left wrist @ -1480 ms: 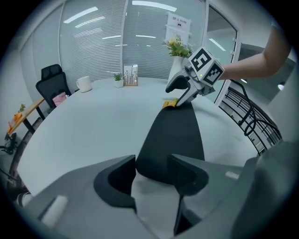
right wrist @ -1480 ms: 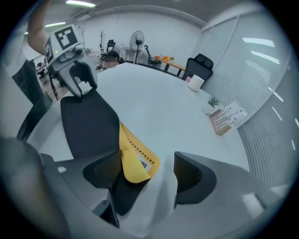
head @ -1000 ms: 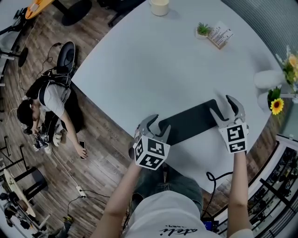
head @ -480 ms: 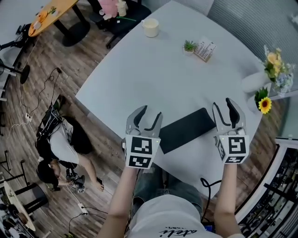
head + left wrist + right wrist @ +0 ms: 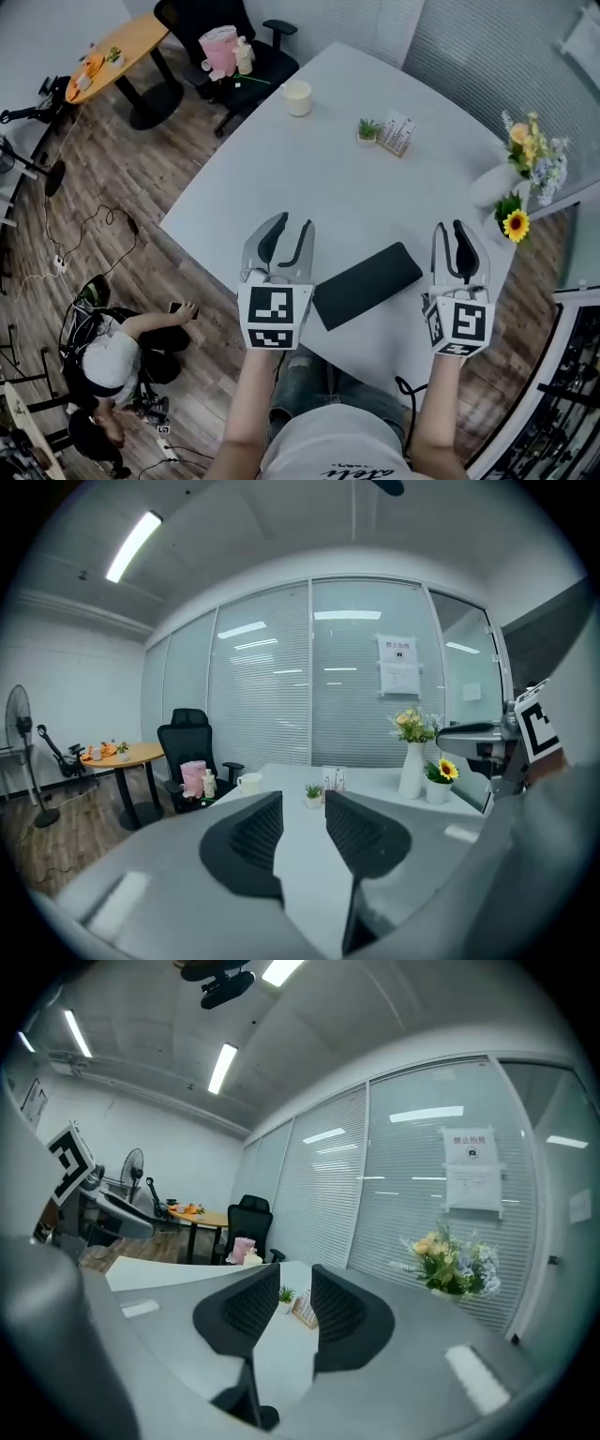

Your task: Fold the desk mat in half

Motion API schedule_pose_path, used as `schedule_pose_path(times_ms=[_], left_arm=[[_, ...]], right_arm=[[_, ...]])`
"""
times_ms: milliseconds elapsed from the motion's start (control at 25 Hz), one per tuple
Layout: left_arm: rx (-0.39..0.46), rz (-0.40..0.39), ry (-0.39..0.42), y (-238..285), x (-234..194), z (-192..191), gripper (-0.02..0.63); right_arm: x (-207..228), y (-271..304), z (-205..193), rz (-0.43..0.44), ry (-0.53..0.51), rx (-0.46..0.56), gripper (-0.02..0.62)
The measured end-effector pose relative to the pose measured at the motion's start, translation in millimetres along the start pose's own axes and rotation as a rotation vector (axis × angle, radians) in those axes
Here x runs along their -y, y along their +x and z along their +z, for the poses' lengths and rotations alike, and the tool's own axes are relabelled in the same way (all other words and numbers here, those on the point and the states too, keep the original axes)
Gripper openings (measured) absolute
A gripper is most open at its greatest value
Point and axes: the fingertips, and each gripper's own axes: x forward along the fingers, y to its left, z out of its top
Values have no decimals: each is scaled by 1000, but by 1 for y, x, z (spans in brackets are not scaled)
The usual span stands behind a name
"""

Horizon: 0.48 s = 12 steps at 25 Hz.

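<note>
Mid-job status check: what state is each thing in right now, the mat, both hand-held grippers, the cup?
Desk mat: lying flat on the table, held by neither hand-held gripper.
Left hand-held gripper: jaws apart, empty.
Right hand-held gripper: jaws narrowly apart, have just been closing, nothing between them.
Cup: upright.

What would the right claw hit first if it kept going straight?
Probably the small potted plant and card stand, beyond the right gripper's empty jaws, which have just been closing; depth is unclear.
</note>
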Motion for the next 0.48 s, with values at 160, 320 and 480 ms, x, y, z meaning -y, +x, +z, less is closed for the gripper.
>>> schedule_pose_path(times_ms=[160, 320, 480], left_arm=[[49, 8, 10, -4, 0, 22, 117], [84, 16, 17, -5, 1, 37, 98], [111, 22, 27, -6, 3, 47, 67]], right_arm=[[7, -9, 13, -44, 29, 31, 120], [10, -18, 19, -71, 57, 56, 109], [9, -23, 22, -82, 61, 64, 106]])
